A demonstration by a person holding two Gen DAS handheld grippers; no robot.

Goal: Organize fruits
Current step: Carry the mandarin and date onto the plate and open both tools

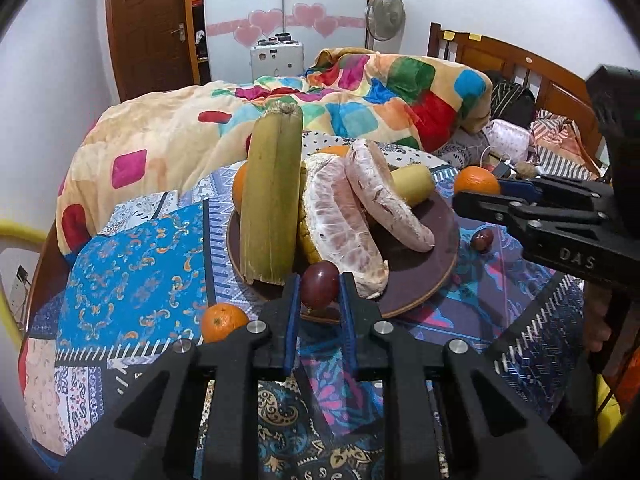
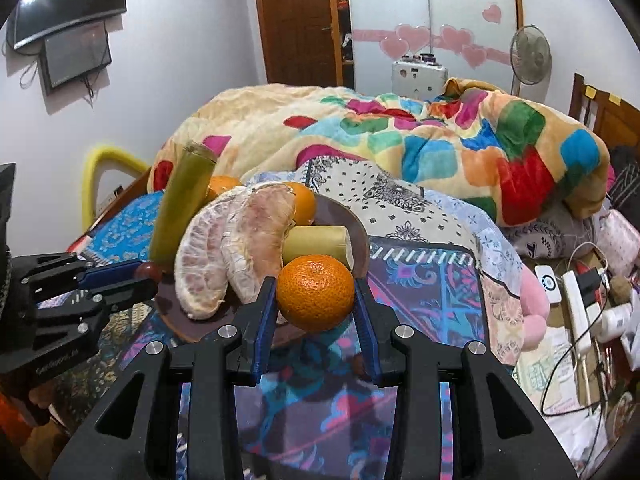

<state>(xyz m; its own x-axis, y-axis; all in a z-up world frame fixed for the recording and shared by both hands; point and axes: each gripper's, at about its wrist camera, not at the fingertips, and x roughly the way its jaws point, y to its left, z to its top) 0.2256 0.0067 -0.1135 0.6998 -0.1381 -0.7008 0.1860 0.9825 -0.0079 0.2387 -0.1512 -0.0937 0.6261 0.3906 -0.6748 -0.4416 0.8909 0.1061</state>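
A brown round plate (image 1: pixel 420 276) on the patterned bedspread holds two sugarcane pieces (image 1: pixel 272 196), peeled pomelo segments (image 1: pixel 344 220) and oranges behind. My left gripper (image 1: pixel 319 292) is shut on a dark red grape (image 1: pixel 319 285) at the plate's near rim. My right gripper (image 2: pixel 316 300) is shut on an orange (image 2: pixel 315 293) just above the plate's (image 2: pixel 360 236) right edge; the orange also shows in the left wrist view (image 1: pixel 476 180). A loose orange (image 1: pixel 223 322) lies left of the plate and another grape (image 1: pixel 481 239) lies to its right.
A colourful quilt (image 1: pixel 360 92) is piled behind the plate. Chargers, cables and a power strip (image 2: pixel 576 304) lie at the right of the bed. A wooden headboard (image 1: pixel 520 64) stands at the back right.
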